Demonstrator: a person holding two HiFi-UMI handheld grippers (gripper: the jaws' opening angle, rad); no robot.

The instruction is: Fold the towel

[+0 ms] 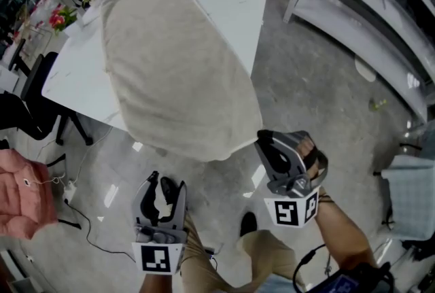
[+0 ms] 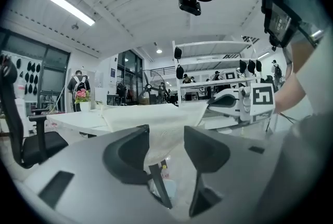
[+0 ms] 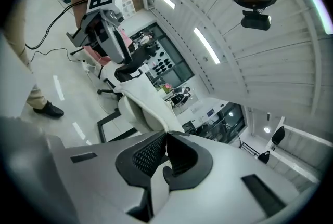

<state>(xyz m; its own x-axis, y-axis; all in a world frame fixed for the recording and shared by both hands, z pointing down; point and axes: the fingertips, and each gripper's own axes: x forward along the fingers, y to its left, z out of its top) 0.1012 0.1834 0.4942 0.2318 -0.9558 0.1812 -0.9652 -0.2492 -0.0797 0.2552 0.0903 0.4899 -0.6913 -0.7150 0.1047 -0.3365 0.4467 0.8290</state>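
**A:** What sits closest to the camera?

**B:** Two hand-held grippers, each with a square-marker cube, over the person's tan trousers (image 1: 204, 264) and one black shoe (image 1: 248, 222). The left gripper (image 2: 166, 134) is released and its jaws stand apart.

**A:** Is anything between them?

**B:** A hanging part of the large beige cloth towel (image 1: 177, 67) shows in the gap. It lies toward the jaw on the left side of that gripper's view. I cannot tell whether it touches the pad.

**A:** And the other one?

**B:** The right gripper (image 3: 166, 137) is clenched on the towel. Its jaws are together, with the cloth's edge pinched at their tips. From there the fabric runs away toward the desk. In the head view this gripper is at the towel's near right corner, held over the floor.

**A:** Where does the rest of the towel lie?

**B:** It is spread lengthwise over the white rectangular desk (image 1: 231, 6) and covers much of the top. Its near end comes past the desk's front edge and hangs above the grey polished floor (image 1: 312, 81).

**A:** What is around the desk?

**B:** On the left there is a black office chair (image 1: 34, 101) beside the desk. A pink padded garment (image 1: 24, 196) is at the picture's left edge, with a black cable (image 1: 88, 227) trailing on the floor near it. On the right, well apart from the desk, stands pale grey metal shelving (image 1: 367, 6).

**A:** And farthest off?

**B:** A bunch of pink flowers (image 1: 61, 16) is by the desk's far left corner.
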